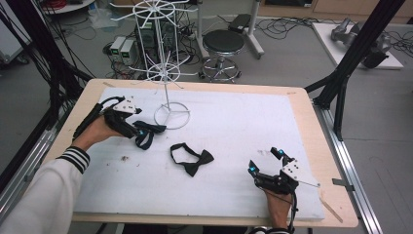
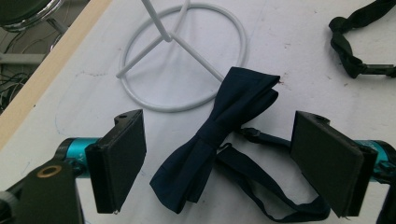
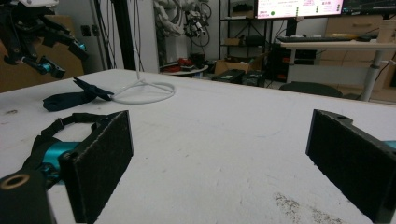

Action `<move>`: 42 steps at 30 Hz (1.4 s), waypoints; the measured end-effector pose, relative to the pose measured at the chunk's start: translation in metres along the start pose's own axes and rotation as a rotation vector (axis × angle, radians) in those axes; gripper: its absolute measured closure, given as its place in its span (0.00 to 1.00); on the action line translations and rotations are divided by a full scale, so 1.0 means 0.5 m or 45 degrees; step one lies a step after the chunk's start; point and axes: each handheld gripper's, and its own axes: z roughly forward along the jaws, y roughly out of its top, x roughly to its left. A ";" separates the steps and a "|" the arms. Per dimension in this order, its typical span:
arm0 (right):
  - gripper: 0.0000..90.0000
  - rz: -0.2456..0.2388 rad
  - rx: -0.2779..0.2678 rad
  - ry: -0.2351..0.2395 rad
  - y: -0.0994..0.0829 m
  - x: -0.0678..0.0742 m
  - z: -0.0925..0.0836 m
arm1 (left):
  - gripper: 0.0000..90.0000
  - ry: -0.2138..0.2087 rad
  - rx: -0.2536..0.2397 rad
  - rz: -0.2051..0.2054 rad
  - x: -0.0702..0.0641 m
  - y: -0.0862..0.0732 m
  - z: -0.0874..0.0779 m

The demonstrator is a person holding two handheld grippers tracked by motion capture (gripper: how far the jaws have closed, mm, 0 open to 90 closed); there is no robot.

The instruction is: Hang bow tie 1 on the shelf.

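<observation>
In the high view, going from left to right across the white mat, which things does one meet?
Left gripper → navy bow tie beneath it → white wire stand → black bow tie → right gripper.

**Open mat to the right, wire stand crowding the upper left**

The white padded mat (image 1: pixel 234 122) lies bare across the centre and right of the high view, giving wide passage. At upper left, the white wire display stand (image 1: pixel 165 63) rises tall, its ring base (image 1: pixel 171 116) flat on the mat. Just beside the ring lies the navy fabric bow tie (image 2: pixel 219 135). The black bow tie with strap (image 1: pixel 191 158) sits mid-frame, with clear mat all round it.
</observation>
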 end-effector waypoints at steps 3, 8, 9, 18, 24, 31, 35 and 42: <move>0.07 -0.008 -0.004 0.002 0.000 0.000 0.001 | 0.22 0.007 0.027 0.019 0.005 0.003 0.005; 0.07 0.002 0.000 0.000 0.000 0.000 0.000 | 0.23 0.008 0.065 0.028 0.011 0.004 0.012; 0.07 0.002 0.000 0.000 0.000 0.000 0.000 | 0.23 0.008 0.075 0.030 0.012 0.004 0.013; 0.07 0.000 0.000 0.000 0.000 0.000 0.000 | 0.28 -0.015 0.151 0.098 0.007 0.010 0.043; 0.07 0.001 0.000 0.001 0.000 0.000 0.000 | 0.31 -0.028 0.232 0.147 0.005 0.008 0.059; 0.07 0.000 0.000 0.001 0.000 0.000 0.000 | 0.37 -0.035 0.266 0.177 0.004 0.010 0.069; 0.07 0.002 0.000 0.002 0.000 0.000 0.000 | 0.44 -0.040 0.310 0.213 0.005 0.015 0.073; 0.07 0.001 -0.001 0.003 0.000 -0.001 0.000 | 0.49 -0.061 0.383 0.238 0.000 0.013 0.087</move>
